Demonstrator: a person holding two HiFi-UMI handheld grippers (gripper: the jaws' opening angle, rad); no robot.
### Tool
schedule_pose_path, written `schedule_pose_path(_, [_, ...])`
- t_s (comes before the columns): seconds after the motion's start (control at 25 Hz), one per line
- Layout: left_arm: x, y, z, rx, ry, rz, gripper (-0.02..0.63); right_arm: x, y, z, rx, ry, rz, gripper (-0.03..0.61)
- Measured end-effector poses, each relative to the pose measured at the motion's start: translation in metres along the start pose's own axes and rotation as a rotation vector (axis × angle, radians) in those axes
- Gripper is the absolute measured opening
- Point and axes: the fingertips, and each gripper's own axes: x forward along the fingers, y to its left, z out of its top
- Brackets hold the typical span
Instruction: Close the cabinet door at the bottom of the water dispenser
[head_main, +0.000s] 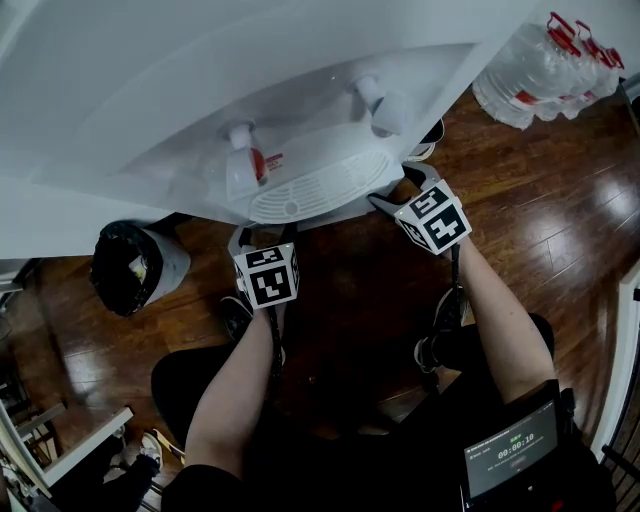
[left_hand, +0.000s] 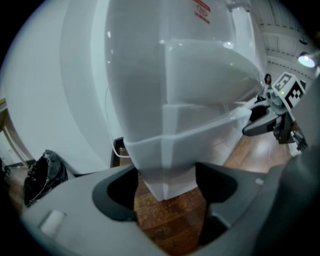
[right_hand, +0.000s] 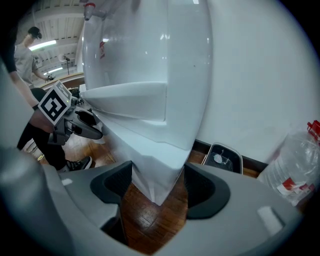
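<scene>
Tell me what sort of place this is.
Likely an indoor break corner or workroom: a white water dispenser by a wall, spare water bottles on the wood floor, and a bag-lined bin beside it.

The floor (head_main: 560, 190) is dark brown wood planking, glossy, with pale patches of light on it at the far right. Behind stands a plain white wall (right_hand: 260, 75) with a dark baseboard (right_hand: 201, 145) along its foot. A round bin lined with a black bag (head_main: 128, 266) stands on the floor at the left. Clear water bottles (head_main: 545, 60) with red tops lie at the far right. A small open bin (right_hand: 226, 146) sits against the baseboard. Strip lights (right_hand: 42, 45) glow on the far ceiling.
</scene>
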Motion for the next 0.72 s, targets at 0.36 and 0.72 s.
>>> schedule_pose_path(0.36, [0.0, 0.001, -0.003, -0.004, 0.008, -0.005, 0.377, 0.002, 0.005, -0.008, 0.014, -0.064, -0.049, 0.353])
schedule_pose_path(0.72, [0.006, -0.021, -0.042, -0.035, 0.109, -0.036, 0.367, 0.017, 0.008, -0.032, -0.015, -0.012, -0.095, 0.292])
